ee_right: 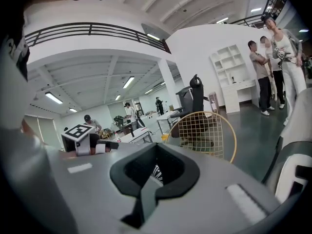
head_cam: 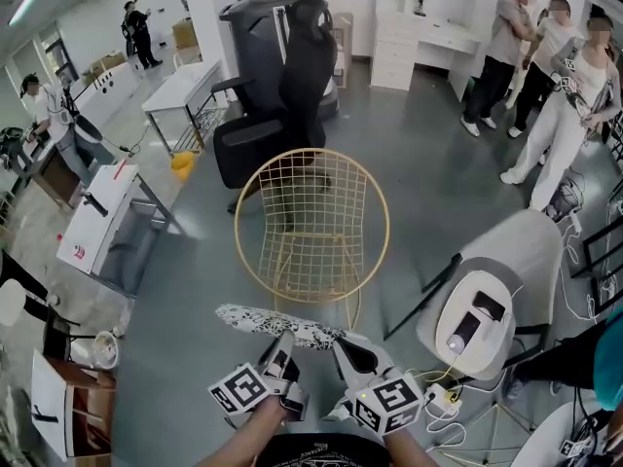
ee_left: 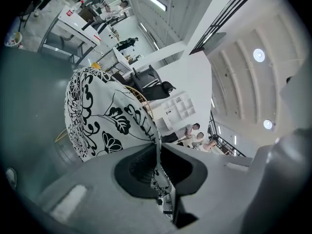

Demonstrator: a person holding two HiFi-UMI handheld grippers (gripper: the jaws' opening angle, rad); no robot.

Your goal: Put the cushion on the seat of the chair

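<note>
Head view: both hand-held grippers sit side by side at the bottom edge, each on the near rim of the cushion [head_cam: 282,324]. The cushion, white with a black floral print, is held out roughly level in the air. It is just in front of the gold wire chair [head_cam: 311,212], not touching it and short of the seat [head_cam: 304,272].

In the left gripper view, the left gripper [ee_left: 157,152] has its jaws drawn nearly together, pinching a thin fold of the cushion's edge. The rest of the cushion fans out beyond the tips.

In the right gripper view, the right gripper [ee_right: 155,172] is likewise almost closed, with a sliver of the printed fabric caught between its jaws. The chair stands upright beyond, its round back facing the camera.

A black office chair [head_cam: 282,76] stands directly behind the wire chair. Three people [head_cam: 545,76] stand at the upper right, well apart from it.
</note>
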